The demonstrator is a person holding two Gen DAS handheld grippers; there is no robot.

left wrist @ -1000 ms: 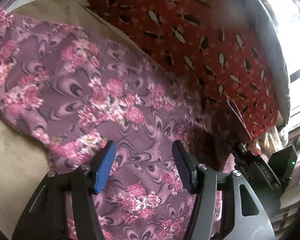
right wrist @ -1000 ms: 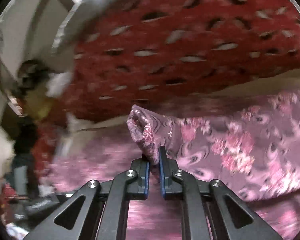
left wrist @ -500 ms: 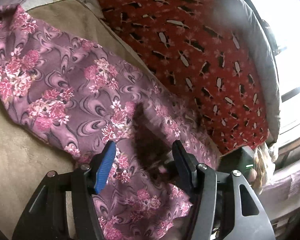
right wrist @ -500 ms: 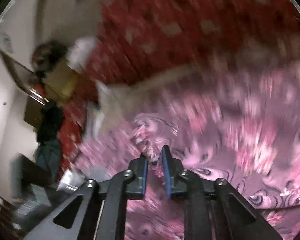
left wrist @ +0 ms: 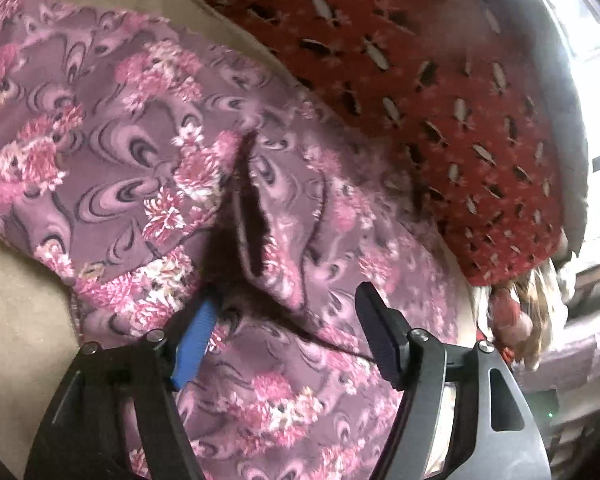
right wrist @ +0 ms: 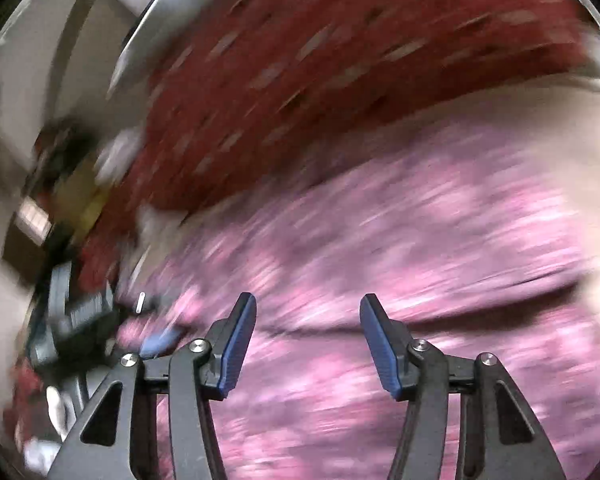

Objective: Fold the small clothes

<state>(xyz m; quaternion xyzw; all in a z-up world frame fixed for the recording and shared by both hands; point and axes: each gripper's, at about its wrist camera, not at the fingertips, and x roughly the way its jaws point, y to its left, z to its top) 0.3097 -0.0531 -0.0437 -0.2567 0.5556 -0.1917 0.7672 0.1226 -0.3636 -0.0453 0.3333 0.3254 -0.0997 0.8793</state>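
Right gripper (right wrist: 308,340) jaws are opening, nothing pinched between them, only blurred garment below; judged a release so the folded-over flap can settle. Left gripper (left wrist: 288,336) jaws are also opening, spread over the cloth, pads not pressing it; a raised dark-edged fold sits just beyond and between the fingers, likely positioned to catch or flatten it. Floral purple-pink garment (left wrist: 112,168) lies spread on the tan bed surface (left wrist: 16,320), running from far left to near right, partly doubled over in the middle. Red patterned blanket (left wrist: 440,92) lies far right, just beside the garment's far edge. Fold looks only partly done, crease not yet flattened.
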